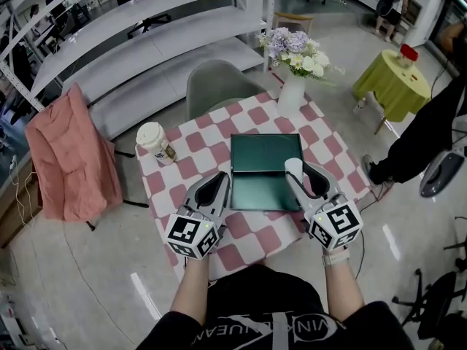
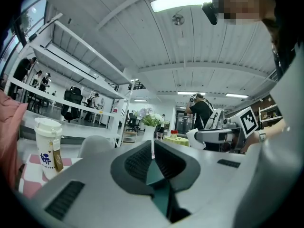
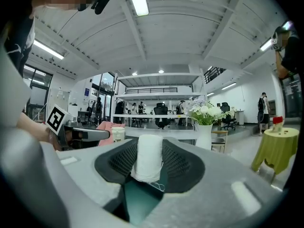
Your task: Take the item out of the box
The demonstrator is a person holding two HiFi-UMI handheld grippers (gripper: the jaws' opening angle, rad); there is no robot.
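Note:
An open dark green box (image 1: 264, 189) lies on the pink-and-white checked table (image 1: 248, 232), its lid (image 1: 265, 152) folded back. My right gripper (image 1: 295, 172) is over the box's right side, shut on a white roll (image 1: 292, 167). In the right gripper view the white roll (image 3: 147, 158) stands upright between the pads, with the green box (image 3: 140, 198) below it. My left gripper (image 1: 221, 183) is shut with its tips at the box's left edge; the left gripper view shows the green box (image 2: 159, 186) just under the jaws. Whether it pinches the wall is hidden.
A paper cup (image 1: 153, 141) stands at the table's back left, and a white vase of flowers (image 1: 293, 86) at the back right. Behind the table are a grey chair (image 1: 219, 82) and shelving. A pink jacket (image 1: 69, 155) hangs at left. A person (image 1: 430, 133) stands at right.

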